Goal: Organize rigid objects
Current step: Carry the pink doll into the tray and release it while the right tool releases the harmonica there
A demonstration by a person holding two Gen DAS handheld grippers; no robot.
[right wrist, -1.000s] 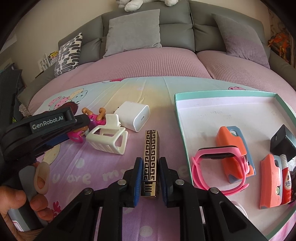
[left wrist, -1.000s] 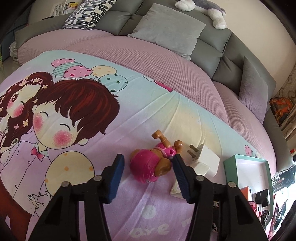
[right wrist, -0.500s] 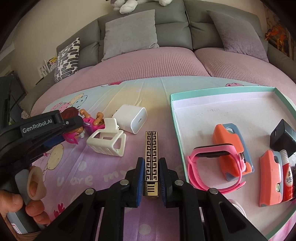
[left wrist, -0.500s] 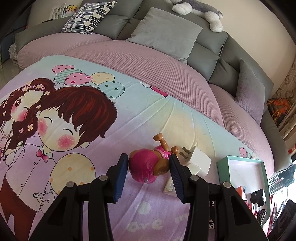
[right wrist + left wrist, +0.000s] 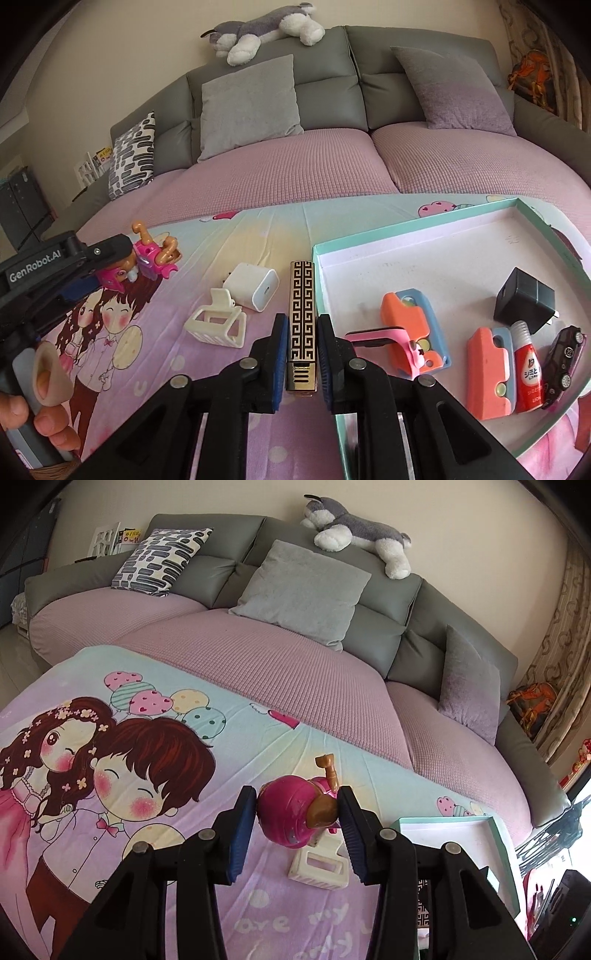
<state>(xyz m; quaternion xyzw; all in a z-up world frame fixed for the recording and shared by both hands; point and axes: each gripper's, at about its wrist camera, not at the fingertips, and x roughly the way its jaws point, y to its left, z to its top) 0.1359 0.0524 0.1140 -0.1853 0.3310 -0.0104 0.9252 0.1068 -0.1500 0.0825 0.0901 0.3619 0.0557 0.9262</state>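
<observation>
A pink toy dog figure (image 5: pixel 284 823) hangs above the cartoon blanket (image 5: pixel 110 775), with my left gripper (image 5: pixel 297 805) shut on it. The right wrist view shows the same toy (image 5: pixel 151 258) at the left, clamped in the left gripper (image 5: pixel 92 269), which a hand holds. My right gripper (image 5: pixel 302 332) is shut on a slim gold and black patterned bar (image 5: pixel 302 306), held just left of the teal-rimmed tray (image 5: pixel 406 227). The tray's corner (image 5: pixel 443 819) also shows low on the right in the left wrist view.
A white charger (image 5: pixel 255 291) and a cream claw clip (image 5: pixel 218 325) lie on the blanket between the grippers. The tray holds orange and blue cases (image 5: pixel 410 317), a pink watch (image 5: pixel 384 339), a black plug (image 5: pixel 524 299), a red tube (image 5: pixel 528 369) and a toy car (image 5: pixel 565 354). The grey sofa back (image 5: pixel 325 77) and cushions stand behind.
Both grippers have risen with their loads. The pink toy has come up off the blanket, and the patterned bar has lifted and now sits closer to the tray's edge.
</observation>
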